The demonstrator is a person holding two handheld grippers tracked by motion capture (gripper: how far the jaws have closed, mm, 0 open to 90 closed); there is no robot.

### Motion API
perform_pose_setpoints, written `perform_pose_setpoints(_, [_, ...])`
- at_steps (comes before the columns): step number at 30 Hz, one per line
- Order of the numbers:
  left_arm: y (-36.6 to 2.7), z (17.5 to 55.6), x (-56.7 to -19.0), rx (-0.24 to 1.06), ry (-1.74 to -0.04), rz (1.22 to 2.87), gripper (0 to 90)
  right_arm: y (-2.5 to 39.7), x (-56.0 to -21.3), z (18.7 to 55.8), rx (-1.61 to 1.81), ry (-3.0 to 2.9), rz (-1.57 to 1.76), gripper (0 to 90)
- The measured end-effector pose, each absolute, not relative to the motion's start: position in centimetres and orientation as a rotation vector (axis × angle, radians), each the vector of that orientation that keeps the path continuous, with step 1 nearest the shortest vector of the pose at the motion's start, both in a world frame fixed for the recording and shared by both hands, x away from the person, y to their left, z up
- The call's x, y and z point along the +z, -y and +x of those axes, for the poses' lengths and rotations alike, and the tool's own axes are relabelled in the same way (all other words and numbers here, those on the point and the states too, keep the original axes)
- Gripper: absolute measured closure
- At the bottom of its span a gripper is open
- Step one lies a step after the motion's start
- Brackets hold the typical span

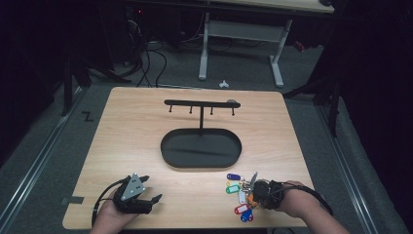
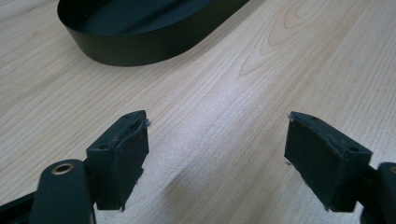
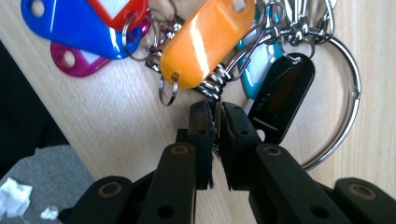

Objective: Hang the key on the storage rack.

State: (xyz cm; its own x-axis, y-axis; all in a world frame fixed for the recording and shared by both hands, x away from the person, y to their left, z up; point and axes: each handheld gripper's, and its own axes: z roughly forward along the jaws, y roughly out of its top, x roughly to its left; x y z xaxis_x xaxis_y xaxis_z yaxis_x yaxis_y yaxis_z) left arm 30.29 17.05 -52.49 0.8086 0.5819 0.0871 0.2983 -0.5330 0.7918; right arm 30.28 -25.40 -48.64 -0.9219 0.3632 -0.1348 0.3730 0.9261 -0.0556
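Keys (image 3: 219, 88) sit pinched in our right gripper (image 3: 215, 112) up close, while our left gripper (image 2: 217, 140) gapes empty near the black tray (image 2: 140, 46).

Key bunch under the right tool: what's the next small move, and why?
Probably lift it straight up a little. The right tool looks shut on the key bunch at its metal loop, which lies on the table; the hook stand stands farther back, and the left tool is open.

Left gripper (image 1: 155, 199) lower left of frame, jaws spread wide. Right gripper (image 1: 249, 191) lower right, jaws pressed nearly together.
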Motion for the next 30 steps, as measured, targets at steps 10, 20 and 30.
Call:
perform_pose_setpoints(10, [-16.9, 30.3, -52.5, 0.431, -0.64, 2.168, 22.2, 24.5, -48.7, 30.8, -0.108, -2.983, 0.625, 79.8])
perform_pose_setpoints(20, [-17.0, 30.3, -52.6, 0.429, -0.641, 2.167, 22.2, 24.8, -48.7, 31.1, -0.046, -2.987, 0.766, 74.9])
perform_pose_setpoints(30, [-16.8, 30.2, -52.6, 0.427, -0.634, 2.175, 22.2, 25.1, -48.7, 31.0, -0.01, -3.02, 0.793, 86.5])
